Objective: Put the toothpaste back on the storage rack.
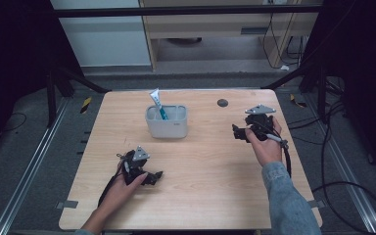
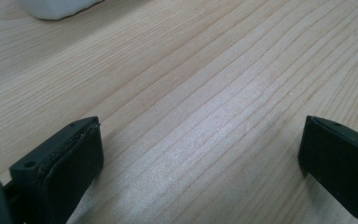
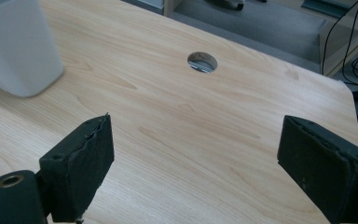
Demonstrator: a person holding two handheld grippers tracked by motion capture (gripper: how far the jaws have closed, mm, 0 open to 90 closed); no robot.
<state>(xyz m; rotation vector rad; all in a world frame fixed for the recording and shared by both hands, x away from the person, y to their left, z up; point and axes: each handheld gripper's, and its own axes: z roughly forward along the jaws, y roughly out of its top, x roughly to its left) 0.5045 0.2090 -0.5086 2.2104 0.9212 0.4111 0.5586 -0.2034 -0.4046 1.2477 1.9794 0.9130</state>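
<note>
Nothing readable is showing anywhere. The tube (image 1: pixel 157 103) standing in the white holder (image 1: pixel 167 128) is carrying teal markings, but they are appearing too small and blurred to make out as letters or a brand.

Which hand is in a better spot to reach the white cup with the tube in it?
Probably the right gripper: its open jaws point toward the white cup, which stands near them in its own view. The left gripper lies low on the table, pointing sideways.
</note>
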